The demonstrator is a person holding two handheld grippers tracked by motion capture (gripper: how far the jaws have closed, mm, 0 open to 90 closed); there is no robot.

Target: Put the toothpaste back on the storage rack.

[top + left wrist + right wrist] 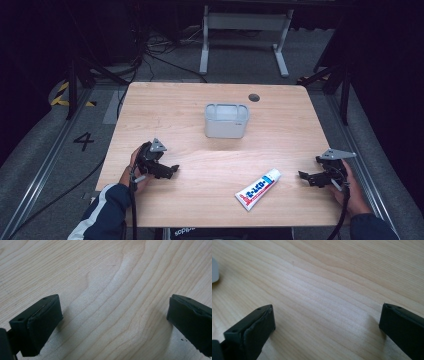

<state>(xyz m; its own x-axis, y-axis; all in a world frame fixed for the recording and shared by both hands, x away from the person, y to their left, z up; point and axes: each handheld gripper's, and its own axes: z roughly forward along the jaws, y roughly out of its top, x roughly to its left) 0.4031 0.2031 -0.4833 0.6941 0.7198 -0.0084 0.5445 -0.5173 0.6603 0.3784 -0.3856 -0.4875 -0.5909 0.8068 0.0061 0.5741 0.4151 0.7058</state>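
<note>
Fingers [40,325] of your left gripper [167,171] stand wide apart, with bare wood grain between them and nothing held. Your right gripper [309,178] is the same: its fingers [253,333] are spread as far as they go over bare worktop [210,165], gripping nothing. Both grippers sit low at the near side of the worktop, yours on the left near the left edge, the other near the right edge, well apart from each other and pointing inward. Between them, closer to your right gripper, the toothpaste tube [258,189] lies flat on the wood, tilted, its white cap end toward the far right and its red-and-blue print facing up. Farther back, near the middle of the worktop, the pale grey bin [226,121] stands upright, well apart from the tube and from both grippers
</note>
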